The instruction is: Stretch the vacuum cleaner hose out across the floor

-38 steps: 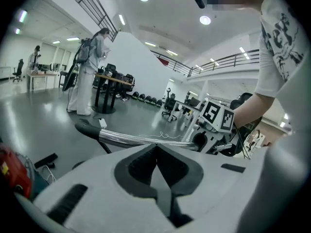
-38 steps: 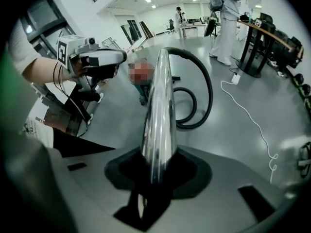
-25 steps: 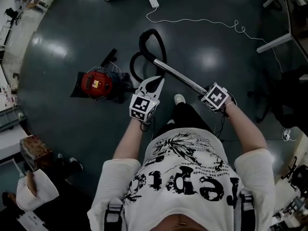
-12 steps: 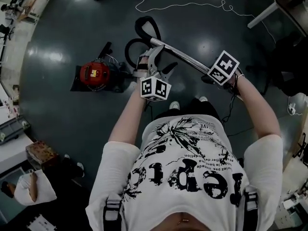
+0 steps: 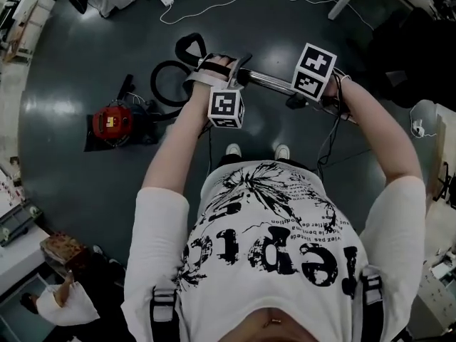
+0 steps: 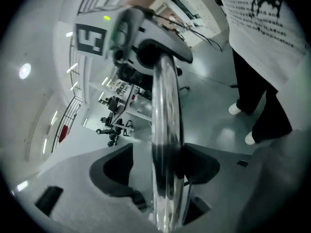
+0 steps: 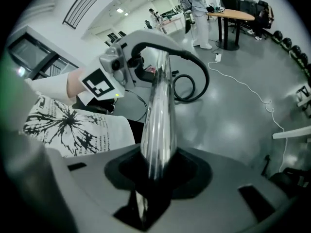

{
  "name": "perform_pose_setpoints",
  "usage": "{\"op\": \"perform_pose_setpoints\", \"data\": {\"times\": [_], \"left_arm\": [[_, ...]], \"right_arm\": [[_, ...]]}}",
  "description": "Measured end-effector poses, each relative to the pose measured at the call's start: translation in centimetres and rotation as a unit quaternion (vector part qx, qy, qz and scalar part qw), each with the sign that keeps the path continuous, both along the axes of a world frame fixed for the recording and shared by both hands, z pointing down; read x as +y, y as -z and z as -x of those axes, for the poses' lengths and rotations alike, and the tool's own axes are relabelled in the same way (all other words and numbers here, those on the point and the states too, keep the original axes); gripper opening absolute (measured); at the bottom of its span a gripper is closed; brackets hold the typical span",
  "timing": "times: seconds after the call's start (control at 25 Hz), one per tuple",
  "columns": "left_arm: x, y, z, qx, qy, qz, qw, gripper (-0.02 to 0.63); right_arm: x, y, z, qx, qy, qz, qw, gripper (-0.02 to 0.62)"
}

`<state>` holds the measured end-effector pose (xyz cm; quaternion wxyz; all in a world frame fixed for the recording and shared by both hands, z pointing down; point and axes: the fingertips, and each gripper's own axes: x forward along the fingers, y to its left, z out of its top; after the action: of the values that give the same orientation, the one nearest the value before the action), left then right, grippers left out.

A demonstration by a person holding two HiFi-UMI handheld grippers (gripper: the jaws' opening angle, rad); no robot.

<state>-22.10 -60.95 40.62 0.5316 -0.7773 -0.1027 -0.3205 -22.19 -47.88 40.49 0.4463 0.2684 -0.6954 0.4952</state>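
- While the hose (image 7: 204, 74) lies looped on the floor (image 5: 85, 48), at about ten o'clock from the hands in the head view, its chrome wand (image 5: 271, 81) is held clear of the floor. The wand runs from nine to three o'clock between the two tools.
- Right tool (image 7: 156, 171): clamped on the wand at its three-o'clock end.
- Left tool (image 6: 158, 166): the jaws have just been closing around the wand near the curved handle. One pad touches the tube and the other shows a gap, so there is no firm grip yet.
- Red canister (image 5: 110, 123): on the floor at eight o'clock from the left tool; the hose leads toward it.
- Handling (judgement): the wand is stiff, fairly light and smooth enough to twist or slide in the pads, so two holds set well apart suit it. The hose is soft and springy and likely to recoil into its loop. The canister is heavier and may roll after a pull.
- Best hold (judgement): on the wand close to the handle bend, not on the hose itself.
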Motion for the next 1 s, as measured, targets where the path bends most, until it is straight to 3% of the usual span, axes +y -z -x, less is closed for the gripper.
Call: {"op": "perform_pose_setpoints", "data": {"times": [0.12, 0.2, 0.28, 0.36, 0.44, 0.56, 0.64, 0.68, 0.76, 0.8, 0.88, 0.96, 1.0], "left_arm": [[3.1, -0.6, -3.2, -0.009, -0.008, -0.073, 0.9972, 0.168], [6.2, -1.4, -5.4, -0.021, -0.021, -0.066, 0.9973, 0.141], [9.4, -2.6, -7.3, -0.078, -0.042, -0.042, 0.9952, 0.141], [12.2, -3.5, -8.9, -0.145, -0.064, -0.030, 0.9870, 0.140], [14.5, -3.9, -10.3, -0.193, -0.078, -0.021, 0.9778, 0.140], [17.3, -4.0, -12.5, -0.236, -0.082, 0.001, 0.9683, 0.140], [19.2, -3.8, -14.2, -0.253, -0.078, 0.024, 0.9640, 0.140], [20.2, -3.6, -15.2, -0.260, -0.075, 0.036, 0.9621, 0.140], [22.3, -2.8, -17.3, -0.274, -0.069, 0.058, 0.9574, 0.140], [23.4, -2.4, -18.4, -0.285, -0.068, 0.070, 0.9535, 0.140], [25.9, -1.4, -20.2, -0.315, -0.074, 0.098, 0.9412, 0.140], [28.7, -0.3, -21.6, -0.348, -0.087, 0.133, 0.9238, 0.140], [30.0, 0.2, -22.2, -0.365, -0.096, 0.152, 0.9135, 0.140]], "right_arm": [[3.6, 0.4, -2.2, -0.018, -0.023, -0.006, 1.000, 0.127], [6.7, -0.1, -3.5, -0.047, -0.051, -0.004, 0.998, 0.127], [9.9, -0.5, -4.7, -0.084, -0.073, 0.002, 0.994, 0.129], [12.6, -0.9, -6.0, -0.098, -0.080, -0.005, 0.992, 0.129], [14.8, -1.3, -7.9, -0.067, -0.070, -0.027, 0.995, 0.129], [16.9, -1.4, -11.9, 0.037, -0.046, -0.073, 0.996, 0.129], [17.8, -0.6, -15.0, 0.137, -0.013, -0.130, 0.982, 0.129], [18.0, 0.0, -16.6, 0.192, 0.009, -0.165, 0.967, 0.129], [19.2, 1.1, -20.2, 0.316, 0.058, -0.217, 0.922, 0.129], [20.0, 1.6, -22.1, 0.382, 0.083, -0.232, 0.891, 0.129], [21.2, 3.1, -25.4, 0.500, 0.126, -0.259, 0.817, 0.129], [21.8, 5.4, -27.3, 0.580, 0.150, -0.293, 0.745, 0.129], [22.0, 6.5, -27.7, 0.608, 0.157, -0.307, 0.715, 0.129]]}}
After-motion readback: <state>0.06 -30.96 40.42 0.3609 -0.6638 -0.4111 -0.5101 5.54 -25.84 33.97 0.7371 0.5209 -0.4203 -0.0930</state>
